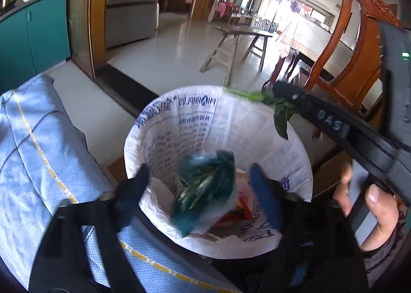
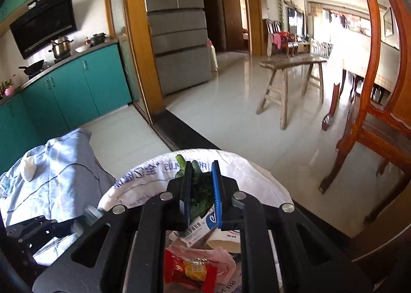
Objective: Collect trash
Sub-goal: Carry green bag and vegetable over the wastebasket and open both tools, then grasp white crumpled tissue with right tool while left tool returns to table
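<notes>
Trash bin (image 1: 218, 123), white printed liner, stands beside a blue-covered seat (image 1: 38, 152). Left gripper (image 1: 200, 190) spread wide over the bin mouth; a blurred green bundle (image 1: 205, 187) sits between its fingers, contact unclear. Right gripper (image 2: 201, 190) clamps leafy greens (image 2: 203, 190) at the far rim. Open tiled floor (image 2: 231, 113) lies beyond.

Glossy tiled floor (image 2: 231, 103); polished wood chair (image 2: 380, 113); thin plastic bin liner (image 1: 257, 123).

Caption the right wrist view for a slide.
Right gripper clamps leafy greens above the lined trash bin, wrappers already inside.
</notes>
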`<action>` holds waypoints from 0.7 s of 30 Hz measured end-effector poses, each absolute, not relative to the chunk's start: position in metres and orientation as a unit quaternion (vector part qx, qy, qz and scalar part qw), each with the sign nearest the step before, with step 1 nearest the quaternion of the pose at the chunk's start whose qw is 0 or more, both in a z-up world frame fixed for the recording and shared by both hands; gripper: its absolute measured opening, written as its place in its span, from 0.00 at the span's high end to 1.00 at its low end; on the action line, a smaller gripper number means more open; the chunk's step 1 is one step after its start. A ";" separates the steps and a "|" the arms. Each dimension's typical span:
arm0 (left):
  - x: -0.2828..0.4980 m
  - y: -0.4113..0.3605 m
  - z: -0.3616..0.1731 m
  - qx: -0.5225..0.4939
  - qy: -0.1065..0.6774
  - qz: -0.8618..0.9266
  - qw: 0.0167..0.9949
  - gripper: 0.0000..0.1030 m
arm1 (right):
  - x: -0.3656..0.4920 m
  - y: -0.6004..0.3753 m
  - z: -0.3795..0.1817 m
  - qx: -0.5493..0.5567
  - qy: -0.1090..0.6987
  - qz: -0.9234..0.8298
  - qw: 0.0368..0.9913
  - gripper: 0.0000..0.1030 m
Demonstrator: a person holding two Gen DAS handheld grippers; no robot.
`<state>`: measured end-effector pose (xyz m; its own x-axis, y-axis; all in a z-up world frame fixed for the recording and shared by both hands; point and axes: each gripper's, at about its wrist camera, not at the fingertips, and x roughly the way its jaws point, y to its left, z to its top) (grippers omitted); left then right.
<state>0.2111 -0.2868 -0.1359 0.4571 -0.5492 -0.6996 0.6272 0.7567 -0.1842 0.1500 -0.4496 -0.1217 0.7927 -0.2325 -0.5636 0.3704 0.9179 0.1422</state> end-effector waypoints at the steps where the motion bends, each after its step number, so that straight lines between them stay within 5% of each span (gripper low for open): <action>1: 0.209 -0.285 -0.135 0.052 0.387 -0.341 0.855 0.16 | 0.148 -0.451 -0.123 0.128 0.281 -0.163 0.937 0.82; 3: 0.212 -0.274 -0.132 0.060 0.384 -0.317 0.865 0.16 | 0.147 -0.453 -0.123 0.140 0.281 -0.161 0.936 0.77; 7: 0.225 -0.214 -0.116 0.076 0.340 -0.183 0.919 0.16 | 0.148 -0.447 -0.122 0.135 0.272 -0.156 0.940 0.44; 13: 0.262 -0.052 -0.096 0.079 0.341 0.050 0.935 0.14 | 0.164 -0.419 -0.124 0.110 0.288 -0.097 0.946 0.31; 21: 0.308 0.101 -0.106 -0.076 0.348 0.116 0.927 0.10 | 0.249 -0.311 -0.112 0.117 0.337 0.115 0.927 0.26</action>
